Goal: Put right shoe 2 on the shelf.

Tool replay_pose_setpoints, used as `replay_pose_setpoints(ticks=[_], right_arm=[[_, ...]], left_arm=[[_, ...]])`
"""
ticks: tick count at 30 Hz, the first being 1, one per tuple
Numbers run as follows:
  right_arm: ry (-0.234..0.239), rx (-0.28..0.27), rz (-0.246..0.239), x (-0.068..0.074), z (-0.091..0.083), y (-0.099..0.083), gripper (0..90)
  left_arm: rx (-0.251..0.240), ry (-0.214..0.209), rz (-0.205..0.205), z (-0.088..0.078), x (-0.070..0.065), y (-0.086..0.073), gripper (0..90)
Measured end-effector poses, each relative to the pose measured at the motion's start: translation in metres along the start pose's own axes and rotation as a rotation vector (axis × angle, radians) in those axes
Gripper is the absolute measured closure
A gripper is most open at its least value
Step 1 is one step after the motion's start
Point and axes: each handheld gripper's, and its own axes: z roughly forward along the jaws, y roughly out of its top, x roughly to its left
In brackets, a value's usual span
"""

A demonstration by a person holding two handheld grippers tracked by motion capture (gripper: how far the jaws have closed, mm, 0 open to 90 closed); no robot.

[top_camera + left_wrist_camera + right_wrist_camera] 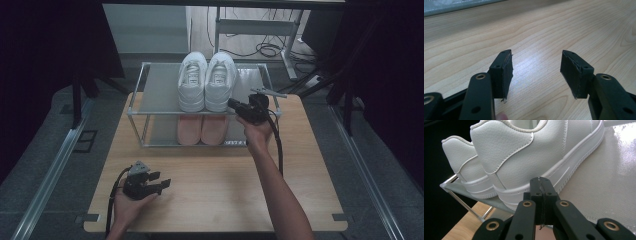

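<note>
Right claw is pinched shut on nothing, tip at the heel of the right white sneaker on the shoe rack's top shelf; push further and you'll shove it crooked into its pair or off the back edge.

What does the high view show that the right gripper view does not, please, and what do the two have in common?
High view alone: the pink shoes on the rack's lower shelf, the wooden table, and the left gripper resting open on it near the front edge. Right gripper view alone: the right gripper up close, fingers shut with nothing between them, tip at the nearer shoe's heel sole; whether it touches I cannot tell. Both: the white sneakers side by side on the rack.
</note>
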Motion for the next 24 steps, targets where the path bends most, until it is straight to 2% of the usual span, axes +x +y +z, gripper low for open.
replay_pose_setpoints(ticks=[6,13,24], right_arm=[[0.005,-0.008,0.002,-0.004,-0.002,-0.002,82.7],[0.015,-0.039,0.004,-0.011,-0.011,-0.003,69.9],[0.039,-0.075,0.008,-0.017,-0.028,-0.008,63.6]], left_arm=[[-0.001,-0.004,-0.010,0.000,0.002,0.001,43.3],[-0.012,0.006,-0.020,-0.003,0.005,0.002,43.3],[-0.019,0.010,-0.019,-0.008,0.004,0.000,43.3]])
